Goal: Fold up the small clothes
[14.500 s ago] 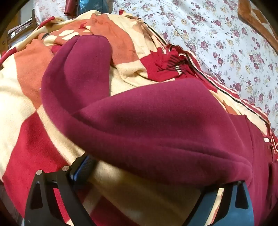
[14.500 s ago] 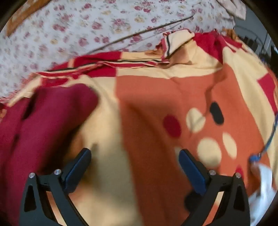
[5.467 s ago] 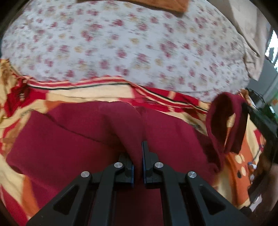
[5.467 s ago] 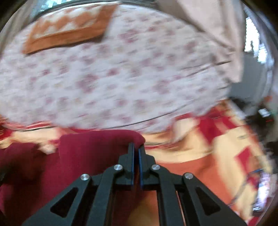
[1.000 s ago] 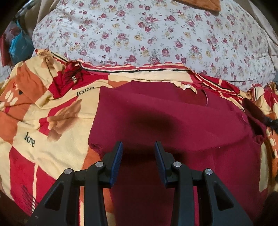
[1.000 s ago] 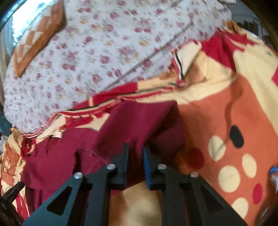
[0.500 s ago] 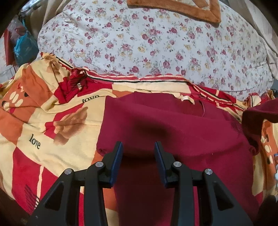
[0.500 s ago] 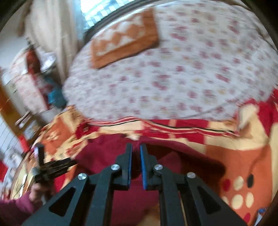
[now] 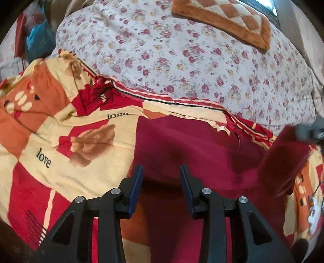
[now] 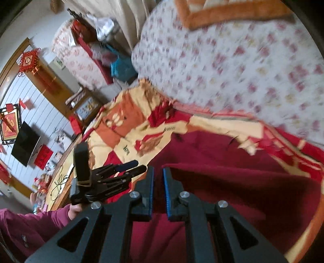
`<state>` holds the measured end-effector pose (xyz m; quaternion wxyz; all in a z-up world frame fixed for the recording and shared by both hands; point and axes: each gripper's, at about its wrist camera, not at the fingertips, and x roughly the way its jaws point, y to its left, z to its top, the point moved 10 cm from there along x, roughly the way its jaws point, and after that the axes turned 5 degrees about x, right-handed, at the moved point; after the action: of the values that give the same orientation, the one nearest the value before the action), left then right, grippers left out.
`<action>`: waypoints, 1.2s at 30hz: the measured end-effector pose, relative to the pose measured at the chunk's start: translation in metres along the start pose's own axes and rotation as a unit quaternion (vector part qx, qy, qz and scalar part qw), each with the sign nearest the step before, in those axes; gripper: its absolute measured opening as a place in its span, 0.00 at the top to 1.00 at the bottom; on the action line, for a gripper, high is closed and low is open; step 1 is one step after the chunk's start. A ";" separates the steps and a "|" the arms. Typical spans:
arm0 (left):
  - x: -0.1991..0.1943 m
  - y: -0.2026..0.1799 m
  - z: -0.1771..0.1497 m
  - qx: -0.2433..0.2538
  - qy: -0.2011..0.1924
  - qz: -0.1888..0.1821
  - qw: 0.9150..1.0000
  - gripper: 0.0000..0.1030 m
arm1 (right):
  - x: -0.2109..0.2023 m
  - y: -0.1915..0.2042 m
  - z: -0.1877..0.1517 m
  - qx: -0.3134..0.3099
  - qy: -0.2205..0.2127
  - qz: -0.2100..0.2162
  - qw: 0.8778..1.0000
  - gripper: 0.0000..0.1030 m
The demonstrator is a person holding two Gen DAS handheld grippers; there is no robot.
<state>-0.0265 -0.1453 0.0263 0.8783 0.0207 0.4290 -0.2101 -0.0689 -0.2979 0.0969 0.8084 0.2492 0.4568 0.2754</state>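
Note:
A maroon garment (image 9: 192, 145) lies spread on a red, orange and cream blanket (image 9: 60, 145). My left gripper (image 9: 161, 170) hovers open over its near left part, with nothing pinched between the blue pads. At the right edge of the left wrist view, one side of the garment (image 9: 283, 159) hangs lifted and blurred. In the right wrist view my right gripper (image 10: 157, 170) is shut on that lifted maroon fold (image 10: 232, 182), held over the garment's body. The left gripper (image 10: 139, 165) shows there too, low on the left, held by a hand in a magenta sleeve (image 10: 30, 224).
A floral quilt (image 9: 182, 60) rises behind the blanket, with an orange checkered cushion (image 9: 222, 18) on top. A blue bag (image 9: 38, 38) sits at the far left. The right wrist view shows a wall screen (image 10: 24, 143) and a cluttered wooden table (image 10: 60, 186) beyond the bed's left side.
My right gripper has lifted the garment's right side and swung it up and leftwards over the body. My left gripper has drawn back and risen a little, still open.

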 end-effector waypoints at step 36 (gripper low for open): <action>0.018 -0.103 0.072 0.023 0.033 -0.155 0.987 1.00 | -0.096 -0.180 -0.132 0.022 -0.083 -0.396 0.914 0.47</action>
<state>-0.0030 -0.2608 0.0722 0.8196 -0.0191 0.4513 -0.3524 -0.1866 -0.4728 -0.0238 0.8806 0.0871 0.4551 -0.0993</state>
